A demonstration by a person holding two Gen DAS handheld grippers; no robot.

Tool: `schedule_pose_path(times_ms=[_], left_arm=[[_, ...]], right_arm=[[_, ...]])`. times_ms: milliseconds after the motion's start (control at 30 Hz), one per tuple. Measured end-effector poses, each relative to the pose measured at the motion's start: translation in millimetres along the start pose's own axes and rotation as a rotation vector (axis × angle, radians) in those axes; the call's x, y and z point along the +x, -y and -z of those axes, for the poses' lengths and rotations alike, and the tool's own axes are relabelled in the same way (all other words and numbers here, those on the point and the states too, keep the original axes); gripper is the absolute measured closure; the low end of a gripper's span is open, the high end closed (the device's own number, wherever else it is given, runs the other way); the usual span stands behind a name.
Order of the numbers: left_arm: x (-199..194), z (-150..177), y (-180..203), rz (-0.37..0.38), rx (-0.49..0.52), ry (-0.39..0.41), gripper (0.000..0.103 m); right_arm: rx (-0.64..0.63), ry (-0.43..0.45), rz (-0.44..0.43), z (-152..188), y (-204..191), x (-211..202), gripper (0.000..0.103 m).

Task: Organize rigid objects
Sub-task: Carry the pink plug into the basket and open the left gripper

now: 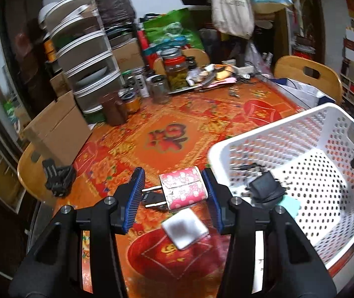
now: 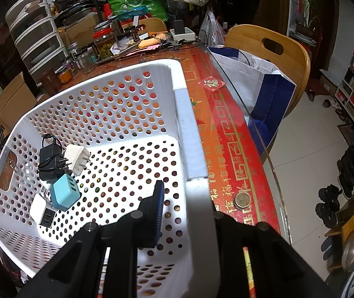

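My left gripper (image 1: 174, 188) is open just above the table, its blue pads either side of a pink polka-dot box (image 1: 183, 188). A black plug (image 1: 153, 198) lies beside the box and a white square charger (image 1: 184, 228) just nearer. My right gripper (image 2: 186, 211) is shut on the near rim of the white perforated basket (image 2: 194, 149), which also shows at the right of the left wrist view (image 1: 263, 134). Inside the basket lie a black adapter with cable (image 2: 50, 161), a white plug (image 2: 77, 159), a teal USB charger (image 2: 65, 193) and a white charger (image 2: 41, 211).
Red-orange patterned tablecloth (image 1: 172, 139). Jars (image 1: 177, 72) and a drawer tower (image 1: 85, 57) at the back left, a cardboard box (image 1: 57, 129) and black clip (image 1: 60, 178) at the left. Wooden chairs (image 2: 271, 47), a blue-white bag (image 2: 256, 79), a coin (image 2: 242, 200) by the glass edge.
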State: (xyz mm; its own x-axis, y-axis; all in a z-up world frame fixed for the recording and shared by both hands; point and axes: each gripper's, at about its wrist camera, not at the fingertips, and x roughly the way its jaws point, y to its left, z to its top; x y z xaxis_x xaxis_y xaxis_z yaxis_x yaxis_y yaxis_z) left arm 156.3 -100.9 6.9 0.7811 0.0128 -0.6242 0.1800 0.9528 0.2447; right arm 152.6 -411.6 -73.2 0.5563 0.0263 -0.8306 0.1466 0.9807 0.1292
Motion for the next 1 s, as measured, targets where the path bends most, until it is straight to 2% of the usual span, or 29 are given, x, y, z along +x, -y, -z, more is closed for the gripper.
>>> schedule_pose_path(times_ms=[233,400,567,667,800,833,867,933,1000], left_arm=[[7.1,-20.1,70.9,0.042,0.179,-0.057,0.058],[43.6,-29.8,125.3,0.171,0.306,-0.251,0.058],[79.8,-26.0,155.4,0.22,0.351,-0.411,0.058],[92.6,-16.1,163.2,0.232,0.372,-0.459,0.058],[93.8,-13.4,167.8,0.25,0.387,-0.46,0.058],[94.3,-13.6,167.7,0.257,0.396,-0.462,0.055],[93.5,-13.2,167.1,0.265,0.398,-0.458,0.051],[88.0,-17.0,155.8,0.254,0.375,-0.416,0.03],[74.5,-21.5,132.5,0.249,0.326,-0.35,0.022]], right_arm=[[-0.005,-0.001,-0.001,-0.7,-0.5,-0.7,0.083],[-0.004,-0.001,-0.001,-0.6,-0.6,-0.7,0.083],[-0.012,-0.007,0.002,-1.6,-1.0,0.4,0.083],[-0.017,-0.008,0.0,-1.8,-1.7,0.7,0.083],[-0.018,-0.007,-0.005,-2.2,-1.8,0.8,0.082],[-0.018,-0.007,-0.006,-2.3,-1.6,1.0,0.082],[-0.018,-0.007,-0.005,-2.3,-1.5,0.9,0.082],[-0.018,-0.006,-0.006,-2.5,-1.5,1.0,0.082],[-0.017,-0.006,-0.005,-2.5,-1.5,0.9,0.082]])
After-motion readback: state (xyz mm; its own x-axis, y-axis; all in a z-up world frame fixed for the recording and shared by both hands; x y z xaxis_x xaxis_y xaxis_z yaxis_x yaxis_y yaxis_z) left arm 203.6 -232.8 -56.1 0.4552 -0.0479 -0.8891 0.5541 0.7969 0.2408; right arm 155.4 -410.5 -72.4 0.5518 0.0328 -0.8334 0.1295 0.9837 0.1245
